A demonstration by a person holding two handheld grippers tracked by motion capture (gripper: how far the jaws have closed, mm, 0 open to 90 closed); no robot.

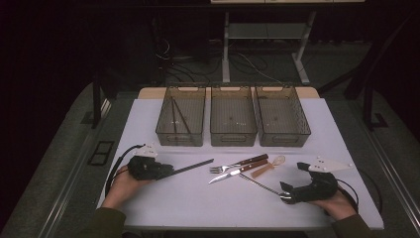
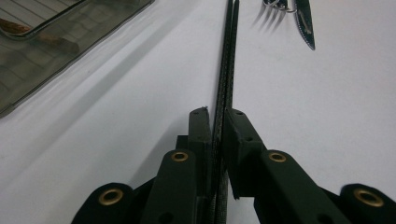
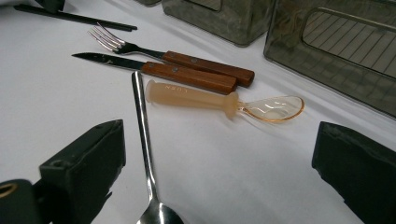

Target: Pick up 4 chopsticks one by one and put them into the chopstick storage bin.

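Black and thin, the chopsticks [image 2: 227, 60] sit pinched as a pair between the jaws of my left tongs [image 2: 215, 119], which are closed down on them with no gap showing. I hold them near one end, so most of their length sticks out ahead over the white table [image 1: 198, 198]. In the high view the left tongs [image 1: 161, 171] are at the table's near left, and the chopsticks [image 1: 190, 167] run from them toward the right and slightly away from me, their free tips aimed at the fork [image 1: 233, 166] and stopping just short of it. That long axis lies low and nearly flat to the table; I cannot tell whether the tips touch it.

I judge the end grip is meant to carry the pair to the left bin [image 1: 181, 116], where other dark sticks already lie; the middle bin [image 1: 233, 116] and the right bin [image 1: 282, 116] stand beside it.

My right tongs [image 1: 286, 194] are spread wide and hold nothing. A metal spoon [image 3: 147, 154] lies between the jaws, its handle pointing away toward the knife [image 3: 159, 70] and the amber plastic spoon [image 3: 224, 100]. The wide opening reads as readiness to close on that spoon.
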